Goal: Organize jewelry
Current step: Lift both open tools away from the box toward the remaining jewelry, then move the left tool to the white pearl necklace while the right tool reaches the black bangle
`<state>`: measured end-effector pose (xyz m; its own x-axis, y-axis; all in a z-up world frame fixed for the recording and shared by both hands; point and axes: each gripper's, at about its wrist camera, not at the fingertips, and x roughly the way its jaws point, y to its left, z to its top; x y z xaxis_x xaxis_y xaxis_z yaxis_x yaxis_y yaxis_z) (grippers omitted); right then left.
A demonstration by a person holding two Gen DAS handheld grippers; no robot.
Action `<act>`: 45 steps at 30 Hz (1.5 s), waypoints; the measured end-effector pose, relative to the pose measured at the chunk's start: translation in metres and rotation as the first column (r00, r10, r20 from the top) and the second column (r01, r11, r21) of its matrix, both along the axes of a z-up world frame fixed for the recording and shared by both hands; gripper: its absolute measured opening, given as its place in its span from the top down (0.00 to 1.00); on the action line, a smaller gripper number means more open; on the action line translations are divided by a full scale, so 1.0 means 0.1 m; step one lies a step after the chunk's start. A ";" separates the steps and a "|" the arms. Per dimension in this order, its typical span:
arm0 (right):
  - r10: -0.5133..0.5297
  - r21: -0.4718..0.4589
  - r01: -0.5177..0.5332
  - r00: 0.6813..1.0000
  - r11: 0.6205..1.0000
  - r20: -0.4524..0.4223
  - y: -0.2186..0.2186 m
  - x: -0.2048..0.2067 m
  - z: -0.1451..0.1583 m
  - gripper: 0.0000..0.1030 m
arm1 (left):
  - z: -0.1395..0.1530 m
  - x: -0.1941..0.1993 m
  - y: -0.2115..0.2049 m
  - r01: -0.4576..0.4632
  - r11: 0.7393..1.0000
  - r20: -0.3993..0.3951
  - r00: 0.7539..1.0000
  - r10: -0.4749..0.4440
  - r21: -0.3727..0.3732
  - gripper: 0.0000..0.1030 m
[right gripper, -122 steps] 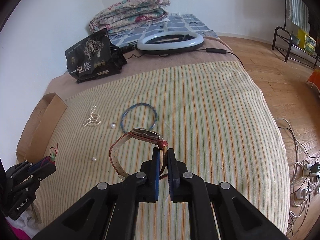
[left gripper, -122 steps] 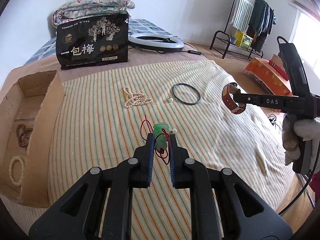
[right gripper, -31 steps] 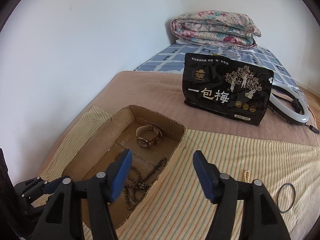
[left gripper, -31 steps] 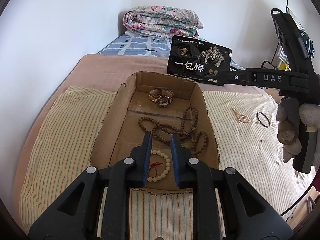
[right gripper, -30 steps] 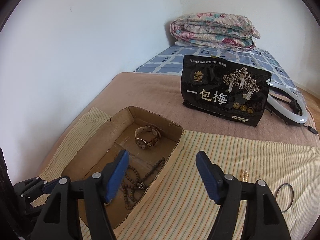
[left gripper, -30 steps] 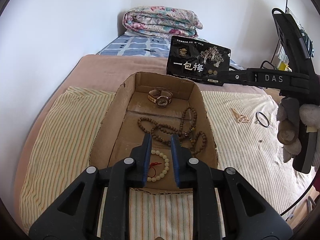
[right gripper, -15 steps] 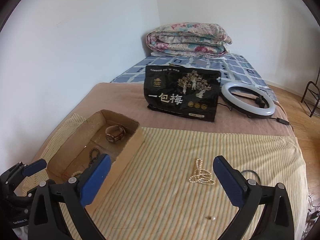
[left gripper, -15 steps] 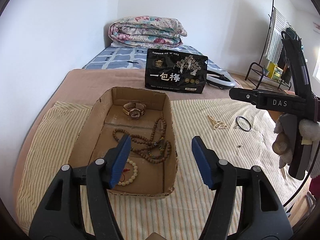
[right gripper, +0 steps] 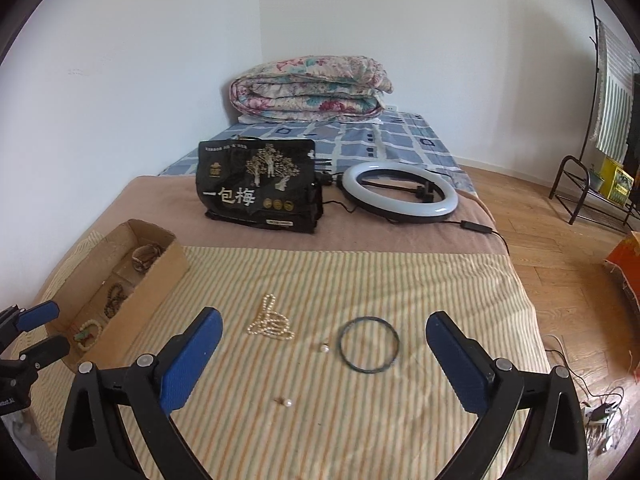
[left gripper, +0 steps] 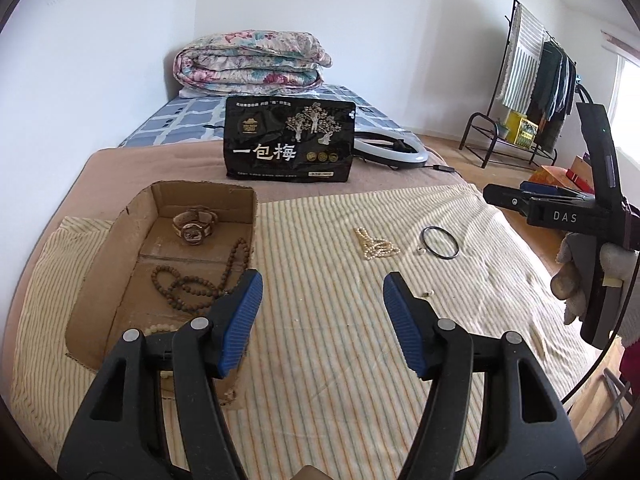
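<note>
1. Striped bedding [right gripper: 320,272] forms the work surface; a cardboard box [left gripper: 132,216] sits at the 9 o'clock edge of the left wrist view, with a black snack bag [left gripper: 290,146] at 12 o'clock behind it

2. Change: 4.1 s ago the left gripper [left gripper: 322,320] pinched a green pendant and the right gripper [right gripper: 320,356] carried a watch [left gripper: 195,227]. Both grippers now stand spread wide and hold nothing

3. Location of placed items: the watch lies at the far end of the box, brown beads [left gripper: 192,286] mid-box, a pale bead bracelet [right gripper: 90,334] with the green pendant at the near end

4. Consequence: two deliveries appear complete, and both views have swung from the box back toward the loose items

5. Remaining on the bedding in the right wrist view: pearl necklace [right gripper: 272,324] at 11 o'clock of the right gripper, dark bangle [right gripper: 369,344] at 1 o'clock, one loose pearl [right gripper: 324,347] just beside the bangle, another pearl [right gripper: 287,402] at 6 o'clock

6. Judgement: the next pick is probably the necklace or the bangle; the tiny pearls will be hardest to pinch
</note>
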<state>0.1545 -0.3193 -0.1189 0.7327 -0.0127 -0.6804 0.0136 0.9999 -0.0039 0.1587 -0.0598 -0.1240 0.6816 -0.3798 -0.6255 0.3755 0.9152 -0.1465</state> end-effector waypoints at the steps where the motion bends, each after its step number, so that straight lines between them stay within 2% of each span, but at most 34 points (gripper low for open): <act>1: -0.011 -0.001 0.011 1.000 1.000 -0.004 -0.07 -0.02 -0.02 0.00 | -0.01 0.01 -0.05 0.007 1.000 -0.002 1.000 -0.007 -0.001 0.37; 8: -0.059 -0.024 0.059 0.998 0.998 -0.022 -0.43 -0.07 -0.16 0.00 | -0.05 0.08 -0.39 0.042 0.999 -0.010 0.999 -0.042 -0.003 0.37; 15: -0.041 -0.048 0.038 0.996 0.998 -0.075 -0.58 -0.04 -0.43 0.00 | -0.22 0.23 -0.66 0.064 0.998 -0.049 0.997 -0.064 0.001 0.37; 31: 0.000 -0.005 -0.001 0.987 1.000 -0.160 -0.67 0.23 -1.03 0.00 | -0.79 0.81 -1.17 0.089 0.996 -0.177 0.980 -0.089 -0.011 0.37; 37: 0.015 0.011 -0.014 0.984 1.000 -0.176 -0.68 0.34 -1.17 0.00 | -1.04 1.04 -1.35 0.080 0.997 -0.224 0.971 -0.079 -0.004 0.37; 45: 0.065 -0.004 -0.067 0.978 0.998 -0.201 -0.59 0.48 -1.28 0.00 | -1.16 1.24 -1.44 0.073 0.997 -0.242 0.968 -0.067 0.015 0.37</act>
<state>0.2025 -0.3780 -0.2472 0.5812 0.0232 -0.8135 -0.0544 0.9985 -0.0104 0.2829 -0.2040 -0.2402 0.4817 -0.4045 -0.7774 0.3950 0.8921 -0.2195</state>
